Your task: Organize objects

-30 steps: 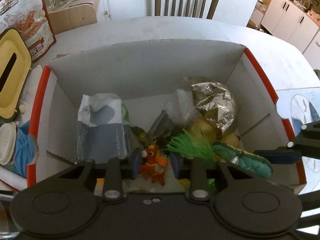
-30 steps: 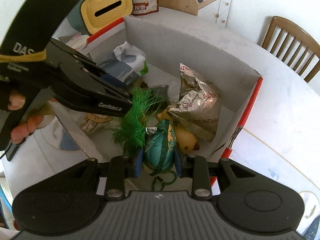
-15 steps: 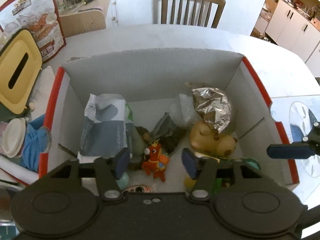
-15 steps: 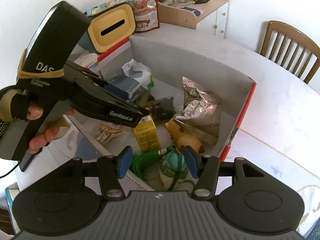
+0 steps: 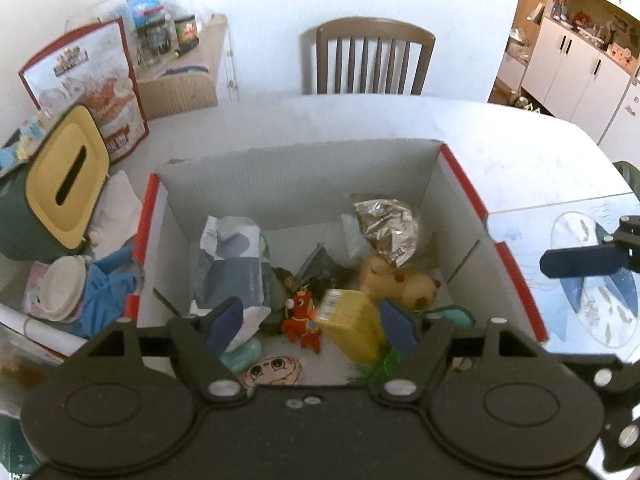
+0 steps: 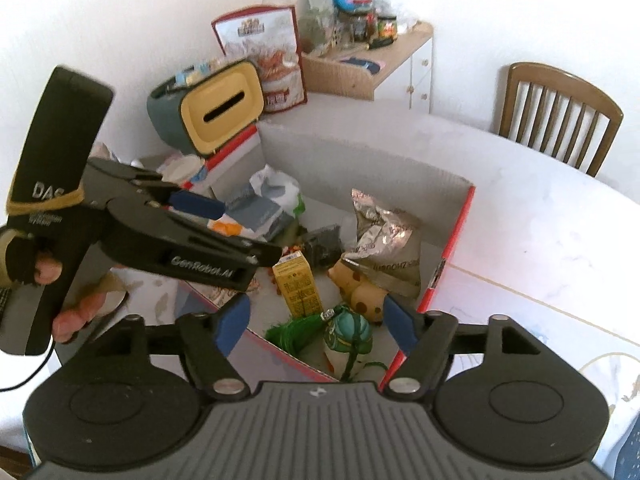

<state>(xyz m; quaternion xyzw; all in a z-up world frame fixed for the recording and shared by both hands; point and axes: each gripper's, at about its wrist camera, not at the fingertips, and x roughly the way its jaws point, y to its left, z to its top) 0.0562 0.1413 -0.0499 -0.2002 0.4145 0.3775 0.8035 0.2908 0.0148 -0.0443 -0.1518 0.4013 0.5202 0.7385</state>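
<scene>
Hovering spread-jawed and empty, the left gripper [image 5: 312,322] and right gripper [image 6: 314,322] hang over a corrugated cardboard box [image 5: 304,172] (red-edged flaps). Inside lie a crinkled foil bag [image 5: 386,224], boxy yellow carton [image 5: 354,322], and soft red plush [image 5: 302,318].

The left wrist camera looked steeply down from the near side into the cardboard box [image 5: 300,168], facing the wooden chair [image 5: 368,56] beyond the table. The right wrist camera sat above the box's [image 6: 360,152] corner, angled toward the yellow-lidded tissue box [image 6: 220,108] and the wall, with the left gripper [image 6: 192,236] crossing its view. Both sat close above the box and shared its contents, including the yellow carton [image 5: 352,320] [image 6: 298,282].
</scene>
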